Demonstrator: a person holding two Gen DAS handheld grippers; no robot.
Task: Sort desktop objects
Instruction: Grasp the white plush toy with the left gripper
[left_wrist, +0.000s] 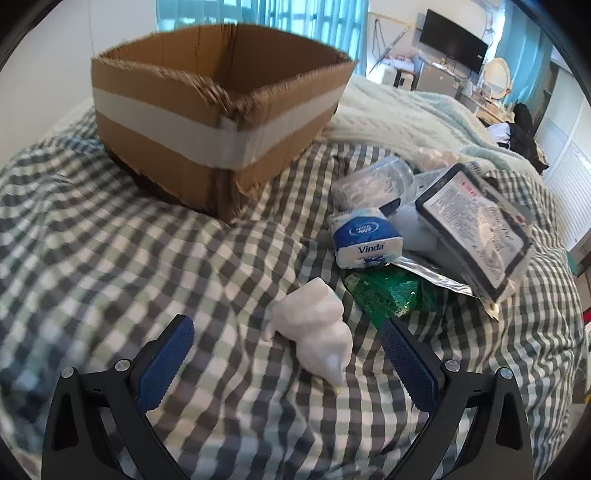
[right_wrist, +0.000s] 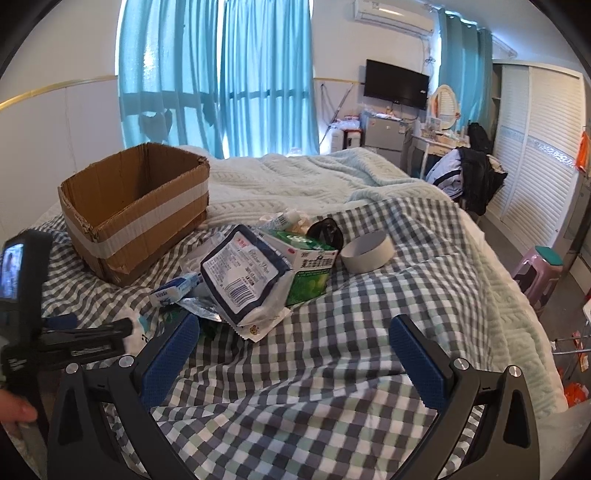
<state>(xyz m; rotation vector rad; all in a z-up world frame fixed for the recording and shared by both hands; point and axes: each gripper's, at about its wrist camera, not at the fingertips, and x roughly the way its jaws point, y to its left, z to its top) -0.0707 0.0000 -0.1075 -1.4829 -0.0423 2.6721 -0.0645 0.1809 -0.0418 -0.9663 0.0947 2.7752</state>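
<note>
An open cardboard box (left_wrist: 218, 122) with a white tape band stands on the checked bedspread (left_wrist: 110, 258); it also shows in the right wrist view (right_wrist: 136, 210). A pile lies to its right: a Vinda tissue pack (left_wrist: 364, 236), a dark-edged wipes packet (left_wrist: 476, 225), a green foil pack (left_wrist: 388, 291), a green medicine box (right_wrist: 310, 266) and a tape roll (right_wrist: 367, 251). A white shell-like object (left_wrist: 317, 328) lies between the fingers of my open left gripper (left_wrist: 288, 354). My right gripper (right_wrist: 295, 354) is open and empty over bare bedspread, just in front of the pile.
A pale knitted blanket (right_wrist: 295, 181) covers the far bed. The left gripper's body (right_wrist: 26, 295) and a hand sit at the right wrist view's left edge. A pink stool (right_wrist: 543, 273), wardrobe (right_wrist: 535, 155) and dresser stand to the right.
</note>
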